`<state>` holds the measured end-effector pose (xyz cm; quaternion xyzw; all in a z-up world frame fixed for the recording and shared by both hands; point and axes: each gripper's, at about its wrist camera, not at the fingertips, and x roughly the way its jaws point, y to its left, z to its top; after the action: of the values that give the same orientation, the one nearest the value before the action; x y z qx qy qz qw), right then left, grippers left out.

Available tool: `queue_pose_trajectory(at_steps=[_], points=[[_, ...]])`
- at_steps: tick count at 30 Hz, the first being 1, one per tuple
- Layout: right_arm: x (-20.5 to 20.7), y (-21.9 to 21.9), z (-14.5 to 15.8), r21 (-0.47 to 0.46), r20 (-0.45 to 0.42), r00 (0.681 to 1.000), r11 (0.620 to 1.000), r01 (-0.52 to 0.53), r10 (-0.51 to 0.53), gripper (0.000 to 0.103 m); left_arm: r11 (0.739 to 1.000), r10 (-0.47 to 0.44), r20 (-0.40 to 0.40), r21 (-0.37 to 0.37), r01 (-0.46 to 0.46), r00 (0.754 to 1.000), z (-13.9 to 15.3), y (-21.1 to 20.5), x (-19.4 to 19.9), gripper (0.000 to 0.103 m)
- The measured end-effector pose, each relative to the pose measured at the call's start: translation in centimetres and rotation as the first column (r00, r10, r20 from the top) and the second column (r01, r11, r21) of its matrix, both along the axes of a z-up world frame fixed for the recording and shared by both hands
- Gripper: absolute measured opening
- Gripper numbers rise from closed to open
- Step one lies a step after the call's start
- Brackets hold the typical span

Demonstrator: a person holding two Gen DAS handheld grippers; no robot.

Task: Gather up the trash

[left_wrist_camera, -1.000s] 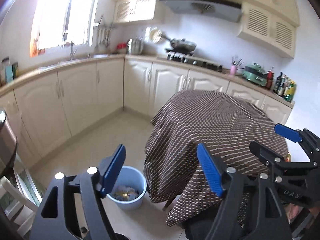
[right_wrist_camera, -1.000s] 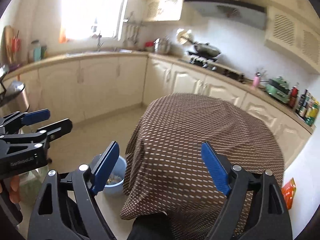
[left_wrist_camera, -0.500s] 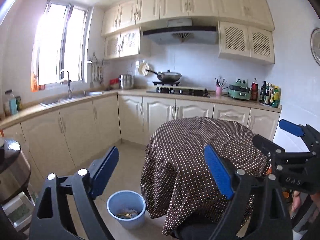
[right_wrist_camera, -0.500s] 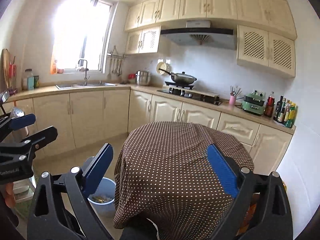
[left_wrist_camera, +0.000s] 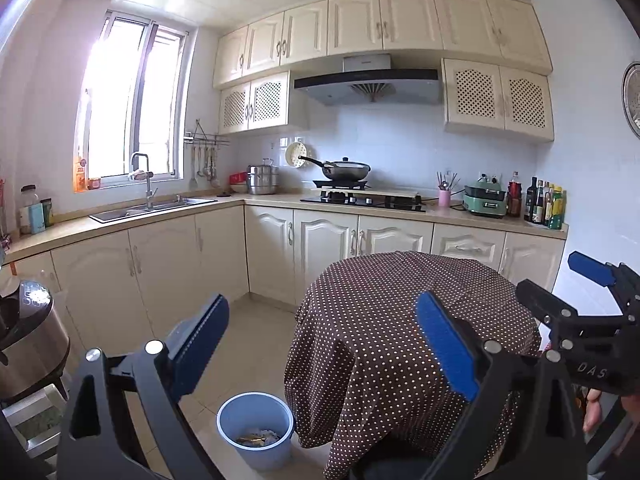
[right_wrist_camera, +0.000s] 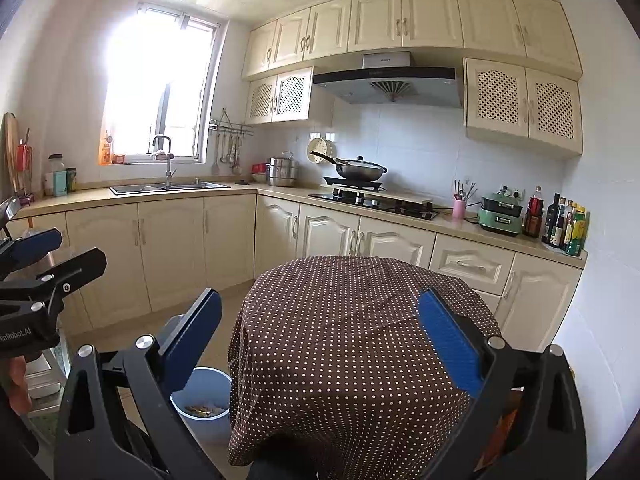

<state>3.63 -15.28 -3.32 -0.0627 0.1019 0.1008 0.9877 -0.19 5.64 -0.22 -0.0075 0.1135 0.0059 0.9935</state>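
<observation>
Left gripper [left_wrist_camera: 320, 344]: your jaws are opening, nothing between them.
Right gripper [right_wrist_camera: 320, 340]: same.
Bin [left_wrist_camera: 256, 428]: trash [left_wrist_camera: 256, 438] inside, near-left of table [left_wrist_camera: 400, 320].
Left view only: wall plate [left_wrist_camera: 632, 100].

I raised both grippers and tipped them up from a steeper downward look, so the cloth-covered table [left_wrist_camera: 400, 320] dropped lower ahead of me. The blue bin [left_wrist_camera: 256, 432] slid further below my left gripper [left_wrist_camera: 320, 340]. Its jaws were opening with nothing between them, and so were those of my right gripper [right_wrist_camera: 320, 336].
</observation>
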Motion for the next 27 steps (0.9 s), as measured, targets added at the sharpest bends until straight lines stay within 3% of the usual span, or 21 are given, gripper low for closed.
queue_pose_trajectory(at_steps=[27], points=[[0.14,0.01,-0.46,0.013,-0.047,0.999,1.0,0.006,-0.006,0.096,1.0,-0.016,0.001,0.018,0.016,1.0,-0.53,-0.47,-0.02,0.093]])
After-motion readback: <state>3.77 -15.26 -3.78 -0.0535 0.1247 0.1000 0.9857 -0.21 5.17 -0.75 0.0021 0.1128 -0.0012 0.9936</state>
